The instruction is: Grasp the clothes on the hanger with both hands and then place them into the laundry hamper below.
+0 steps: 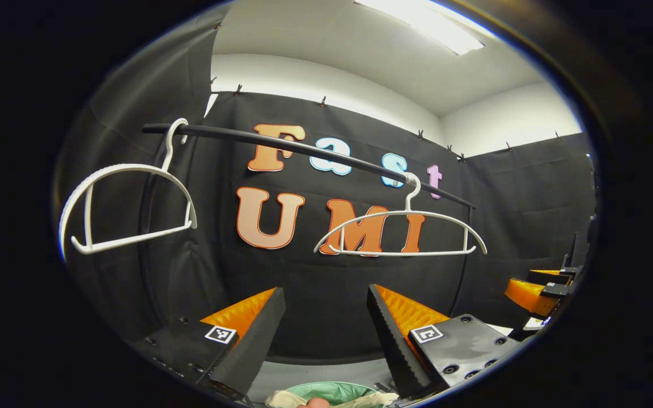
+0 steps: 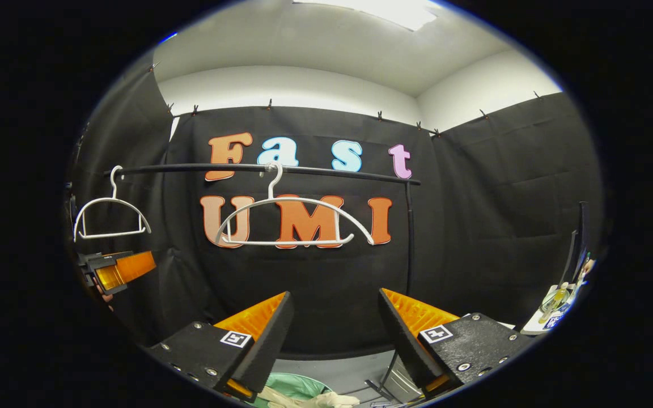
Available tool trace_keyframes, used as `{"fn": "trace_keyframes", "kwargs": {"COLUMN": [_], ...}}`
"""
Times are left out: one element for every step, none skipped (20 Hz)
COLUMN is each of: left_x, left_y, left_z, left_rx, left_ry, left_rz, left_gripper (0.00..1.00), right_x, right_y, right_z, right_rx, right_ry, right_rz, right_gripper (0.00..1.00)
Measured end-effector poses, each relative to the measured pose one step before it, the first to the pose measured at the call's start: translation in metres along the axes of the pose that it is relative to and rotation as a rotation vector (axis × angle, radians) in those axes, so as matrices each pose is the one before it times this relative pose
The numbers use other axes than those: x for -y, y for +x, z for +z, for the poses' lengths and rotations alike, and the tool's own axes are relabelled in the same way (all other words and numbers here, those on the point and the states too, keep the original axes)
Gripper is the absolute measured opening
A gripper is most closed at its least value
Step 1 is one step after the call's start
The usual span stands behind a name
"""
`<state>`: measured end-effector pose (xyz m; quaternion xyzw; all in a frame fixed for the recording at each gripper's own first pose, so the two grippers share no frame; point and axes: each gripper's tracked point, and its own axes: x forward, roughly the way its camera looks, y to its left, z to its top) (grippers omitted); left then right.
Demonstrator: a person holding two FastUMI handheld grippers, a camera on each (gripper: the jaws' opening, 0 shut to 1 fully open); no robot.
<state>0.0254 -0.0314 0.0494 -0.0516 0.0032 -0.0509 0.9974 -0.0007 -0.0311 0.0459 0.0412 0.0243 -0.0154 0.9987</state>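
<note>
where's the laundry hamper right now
The pale green laundry hamper sits low at the bottom edge of the left gripper view, between the open left gripper fingers, holding cream-coloured cloth.

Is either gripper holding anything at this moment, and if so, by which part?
Nothing is held. The left gripper and the right gripper are both open with empty gaps; both hangers are bare on the rail.

No readable text, square coded markers on gripper fingers
</note>
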Motion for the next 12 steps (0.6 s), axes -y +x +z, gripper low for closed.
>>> {"fn": "trace_keyframes", "kwargs": {"left_x": [-0.00005, 0.00013, 0.00021, 0.00017, -0.00038, -0.00067, 0.00011, -0.00043, -0.00032, 0.00008, -0.00018, 0.00000], "left_y": [0.00039, 0.00024, 0.00027, -0.00035, 0.00023, 0.00041, 0.00035, 0.00045, 0.00006, 0.00025, -0.00007, 0.00014], "left_z": [-0.00058, -0.00059, -0.00023, 0.00015, -0.00044, -0.00058, -0.00061, 0.00004, -0.00027, -0.00035, 0.00018, 0.00021], "left_rx": [0.00000, 0.00078, -0.00047, -0.00060, -0.00094, -0.00160, -0.00041, 0.00046, -0.00078, -0.00099, 0.00004, 0.00067], "left_ry": [0.00078, -0.00126, -0.00210, -0.00206, -0.00109, 0.00007, 0.00015, 0.00064, 0.00096, 0.00081, 0.00117, 0.00087], "left_rz": [-0.00061, -0.00118, -0.00019, -0.00137, 0.00026, 0.00099, 0.00040, 0.00137, 0.00129, 0.00031, 0.00028, 0.00005], "left_gripper": [1.00, 0.96, 0.96, 0.96, 1.00, 1.00, 1.00, 1.00, 1.00, 0.96, 1.00, 1.00], "right_x": [-0.00069, -0.00104, -0.00107, -0.00035, -0.00127, -0.00009, -0.00144, -0.00038, -0.00064, -0.00001, -0.00055, -0.00042], "right_y": [0.00022, 0.00027, 0.00122, 0.00091, 0.00035, -0.00017, 0.00073, -0.00009, 0.00126, 0.00124, 0.00087, -0.00009], "right_z": [-0.00139, -0.00008, -0.00041, -0.00032, -0.00089, -0.00067, -0.00064, -0.00072, 0.00043, 0.00067, -0.00055, -0.00114], "right_rx": [-0.00317, -0.00124, -0.00045, -0.00149, -0.00096, -0.00120, -0.00045, 0.00178, 0.00220, -0.00038, -0.00141, -0.00092], "right_ry": [0.00063, 0.00137, 0.00000, -0.00189, -0.00307, -0.00293, -0.00198, -0.00068, -0.00128, -0.00267, -0.00226, -0.00095], "right_rz": [0.00205, 0.00243, 0.00120, 0.00115, 0.00078, 0.00099, 0.00148, 0.00186, 0.00054, -0.00069, 0.00009, 0.00164], "right_gripper": [0.92, 0.92, 0.92, 0.92, 0.92, 0.92, 0.92, 0.92, 0.92, 0.95, 0.97, 1.00]}}
